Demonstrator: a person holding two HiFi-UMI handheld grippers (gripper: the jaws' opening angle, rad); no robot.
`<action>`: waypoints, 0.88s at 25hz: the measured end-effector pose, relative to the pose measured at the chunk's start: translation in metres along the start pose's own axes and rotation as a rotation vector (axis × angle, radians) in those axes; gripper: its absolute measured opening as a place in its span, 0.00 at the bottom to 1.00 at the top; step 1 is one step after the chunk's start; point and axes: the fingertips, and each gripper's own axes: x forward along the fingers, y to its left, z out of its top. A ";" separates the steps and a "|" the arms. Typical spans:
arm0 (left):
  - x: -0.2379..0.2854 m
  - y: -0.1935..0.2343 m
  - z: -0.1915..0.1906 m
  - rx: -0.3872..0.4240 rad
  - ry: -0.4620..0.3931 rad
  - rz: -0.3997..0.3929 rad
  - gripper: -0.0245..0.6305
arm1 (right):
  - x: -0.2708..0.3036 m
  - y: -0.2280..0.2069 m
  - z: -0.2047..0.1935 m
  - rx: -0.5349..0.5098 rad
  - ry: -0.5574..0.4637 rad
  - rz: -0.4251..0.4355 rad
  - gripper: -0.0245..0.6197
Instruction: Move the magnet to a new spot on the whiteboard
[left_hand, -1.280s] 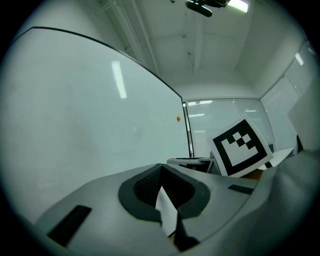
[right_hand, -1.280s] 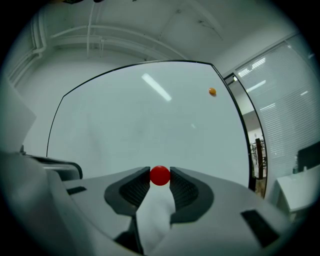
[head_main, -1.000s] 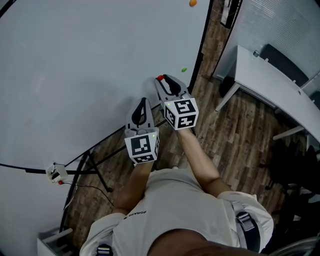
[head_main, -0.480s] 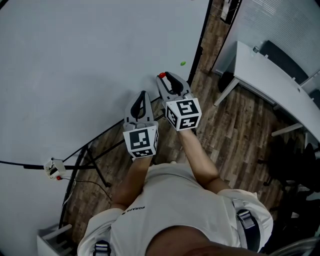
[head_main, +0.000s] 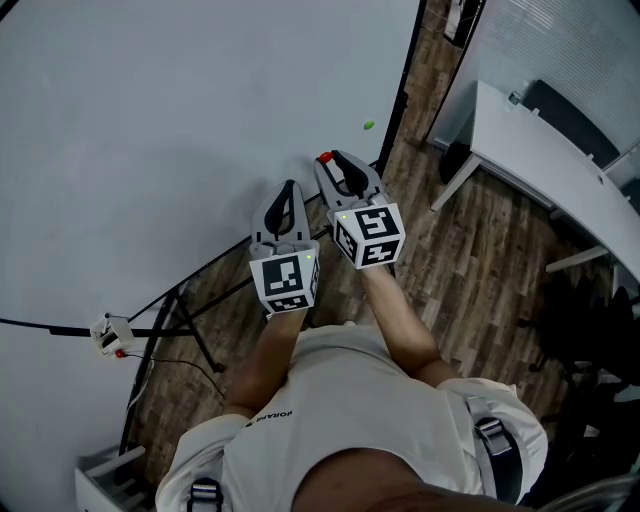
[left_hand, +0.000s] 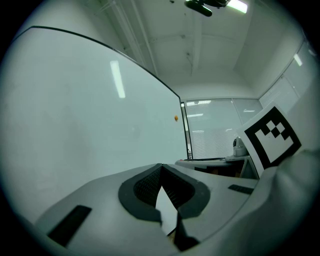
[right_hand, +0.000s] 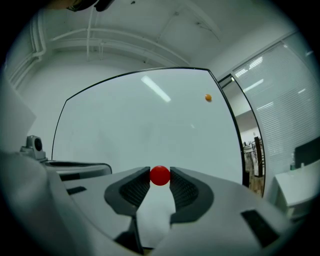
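R gripper (head_main: 328, 160): 2 fingers (right_hand: 134, 187) clenched on red magnet (right_hand: 160, 175), by whiteboard (head_main: 150, 130) lower-right edge | L gripper (left_hand: 161, 166): pinched together, empty | risk: shallow tip grip, round magnet may pop out or snap to whiteboard early

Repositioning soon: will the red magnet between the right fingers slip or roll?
Likely apt to roll: the red magnet looks round and glossy, pinched only at the tips of the fingers. Probably light and rigid, being smaller than either finger.
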 end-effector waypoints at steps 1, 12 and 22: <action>0.000 0.000 -0.001 0.001 0.000 0.000 0.04 | -0.001 0.001 0.000 0.001 -0.002 0.002 0.24; -0.001 0.000 0.002 0.001 -0.009 0.006 0.04 | -0.012 0.005 0.004 0.004 -0.012 0.013 0.24; -0.003 0.001 0.007 0.002 -0.015 0.016 0.04 | -0.021 0.008 0.006 -0.011 -0.015 0.014 0.24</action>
